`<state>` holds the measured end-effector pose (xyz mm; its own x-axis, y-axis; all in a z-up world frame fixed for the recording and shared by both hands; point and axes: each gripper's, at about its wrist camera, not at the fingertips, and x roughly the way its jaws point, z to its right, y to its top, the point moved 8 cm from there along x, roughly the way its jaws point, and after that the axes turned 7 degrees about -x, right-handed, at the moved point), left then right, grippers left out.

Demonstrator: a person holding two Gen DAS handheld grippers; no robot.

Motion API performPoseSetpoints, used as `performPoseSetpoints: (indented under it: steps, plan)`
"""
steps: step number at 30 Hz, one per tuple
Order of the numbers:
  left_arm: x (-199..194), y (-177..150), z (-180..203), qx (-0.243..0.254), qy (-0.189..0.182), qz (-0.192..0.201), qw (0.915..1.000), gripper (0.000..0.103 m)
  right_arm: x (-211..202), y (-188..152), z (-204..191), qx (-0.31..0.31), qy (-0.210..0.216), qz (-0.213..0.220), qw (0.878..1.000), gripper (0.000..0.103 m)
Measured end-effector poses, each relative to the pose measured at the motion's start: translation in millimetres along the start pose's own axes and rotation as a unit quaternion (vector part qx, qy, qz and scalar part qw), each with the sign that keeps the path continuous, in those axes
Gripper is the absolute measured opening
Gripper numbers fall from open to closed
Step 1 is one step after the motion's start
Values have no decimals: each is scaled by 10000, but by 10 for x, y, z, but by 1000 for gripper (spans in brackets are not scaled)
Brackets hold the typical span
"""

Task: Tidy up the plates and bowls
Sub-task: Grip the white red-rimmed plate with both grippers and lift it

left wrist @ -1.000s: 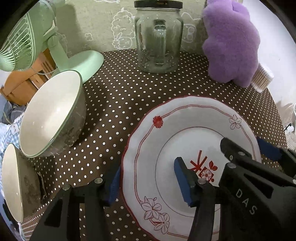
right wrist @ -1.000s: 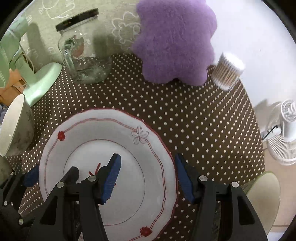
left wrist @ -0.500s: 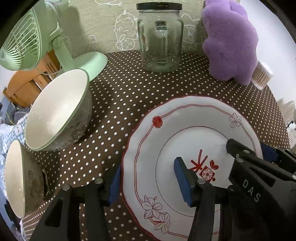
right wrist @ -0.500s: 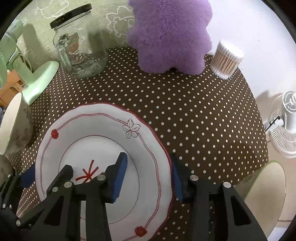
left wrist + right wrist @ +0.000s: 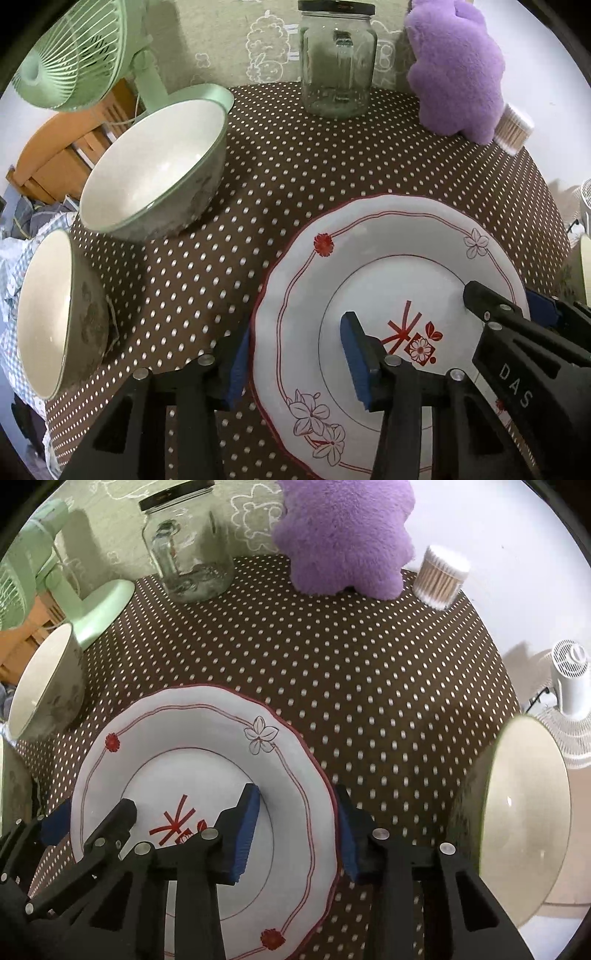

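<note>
With both claws straddling opposite rims of the red-flowered plate (image 5: 399, 266) on the polka-dot tabletop (image 5: 369, 672), the step in hand looks like a two-handed grip. The left claw (image 5: 295, 354) and right claw (image 5: 295, 830) have just been closing around those rims; whether their pads press yet I cannot tell. Next probably comes a level lift. Bowls (image 5: 155, 170) crowd the left and the right tabletop edge; the middle lies open.

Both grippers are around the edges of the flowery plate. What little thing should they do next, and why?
Probably close a bit more, until the blue pads pinch the rim. The left gripper straddles the plate's left rim and the right gripper its right rim. Their jaws have just been closing, yet gaps still show beside the rim, and the plate seems to lie flat on the dotted tablecloth.
</note>
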<state>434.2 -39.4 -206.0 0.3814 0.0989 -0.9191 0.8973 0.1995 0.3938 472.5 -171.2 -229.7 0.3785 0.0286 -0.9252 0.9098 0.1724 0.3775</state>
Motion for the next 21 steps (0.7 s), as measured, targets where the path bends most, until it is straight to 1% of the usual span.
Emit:
performPoseSetpoints:
  steps: [10,14,21]
  plan:
    - [-268,-156,-135,61,-138,46,9999,47,-360,-252,-154,64,-104,102,9999,43]
    - [-424,-183,-177,88,-144,163,9997,47,-540,-301,-145,83,-154,181,9997,43]
    - [-753,-306,-142,195,-340,288,9988,47,-874,-445,-77,258,-270,291,9989,43]
